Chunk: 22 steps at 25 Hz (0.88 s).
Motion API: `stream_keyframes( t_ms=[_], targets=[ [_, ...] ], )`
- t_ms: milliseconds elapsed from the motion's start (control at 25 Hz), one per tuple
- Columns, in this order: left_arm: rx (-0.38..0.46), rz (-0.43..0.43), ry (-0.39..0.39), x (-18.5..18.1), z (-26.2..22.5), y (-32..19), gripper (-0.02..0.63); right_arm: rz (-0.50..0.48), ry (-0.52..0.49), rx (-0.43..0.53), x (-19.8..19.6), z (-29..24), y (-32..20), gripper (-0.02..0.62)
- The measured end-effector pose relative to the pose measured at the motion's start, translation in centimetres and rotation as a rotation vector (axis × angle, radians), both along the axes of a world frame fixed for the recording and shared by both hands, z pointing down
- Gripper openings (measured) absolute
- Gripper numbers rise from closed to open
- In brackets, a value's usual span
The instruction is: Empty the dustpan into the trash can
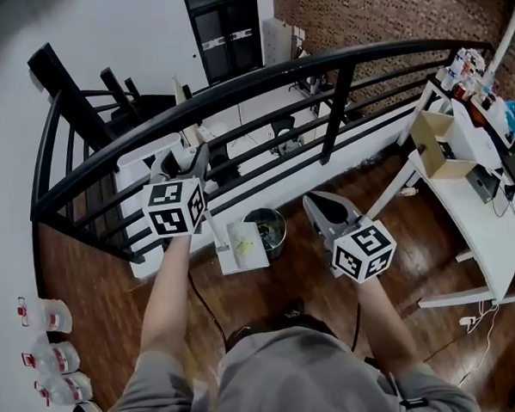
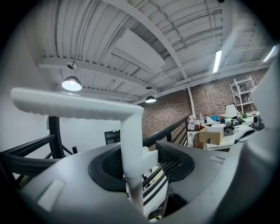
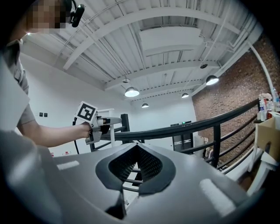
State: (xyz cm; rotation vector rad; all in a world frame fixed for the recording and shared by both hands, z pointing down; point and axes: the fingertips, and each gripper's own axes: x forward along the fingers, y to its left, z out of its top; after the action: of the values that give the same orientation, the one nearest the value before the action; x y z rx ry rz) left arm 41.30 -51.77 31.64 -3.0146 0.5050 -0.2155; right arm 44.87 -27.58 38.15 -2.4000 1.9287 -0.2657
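- Currently, the left gripper [image 1: 189, 166] is pinching the dustpan's upright white handle [image 2: 131, 140]. In the left gripper view its jaws are pressing on that stem from both sides, just under the bent top grip.
- The white dustpan [image 1: 242, 247] is sitting at the foot of that handle, at about 5 o'clock from the left gripper in the head view. Whether it is hanging or resting on the floor I cannot tell.
- Scraps of yellowish litter [image 1: 239, 238] are lying in the pan.
- The trash can [image 1: 274, 219], dark and round, is standing on the wooden floor [image 1: 116, 294] at 3 o'clock of the dustpan. Its rim is meeting the pan's edge in the head view, but whether the two are touching is unclear.
- The right gripper [image 1: 325, 208] is carrying nothing. In the right gripper view its jaws are resting pressed together, tip against tip, with the railing showing beyond them.
- It is hovering at 3 o'clock of the trash can, apart from it, and pointing toward 11 o'clock.
- The black railing [image 1: 259, 76] is curving across the head view from 9 o'clock to 2 o'clock, beyond both grippers.
- A white table [image 1: 487, 232] is standing at 3 o'clock, bearing an open cardboard box [image 1: 439, 144].
- Clear bottles [image 1: 50, 317] are lining the floor at 8 o'clock.
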Motion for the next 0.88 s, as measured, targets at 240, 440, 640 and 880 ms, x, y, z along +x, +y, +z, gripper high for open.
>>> stream_keyframes(
  t_ms=[240, 440, 640, 880],
  targets=[
    [0.006, 0.015, -0.042, 5.9, 0.6, -0.3, 0.204, 0.001, -0.029, 0.012, 4.9, 0.4, -0.7, -0.002],
    [0.02, 0.074, -0.057, 12.4, 1.0, -0.7, 0.202, 0.037, -0.034, 0.001, 8.9, 1.1, -1.9, -0.002],
    [0.018, 0.137, -0.067, 19.0, 2.3, -1.3, 0.199, 0.094, -0.014, -0.039, 13.5, 1.3, -3.5, -0.002],
    [0.013, 0.208, -0.072, 26.4, 3.9, -0.1, 0.196, 0.175, -0.009, -0.066, 19.2, 1.4, -3.5, -0.002]
  ],
)
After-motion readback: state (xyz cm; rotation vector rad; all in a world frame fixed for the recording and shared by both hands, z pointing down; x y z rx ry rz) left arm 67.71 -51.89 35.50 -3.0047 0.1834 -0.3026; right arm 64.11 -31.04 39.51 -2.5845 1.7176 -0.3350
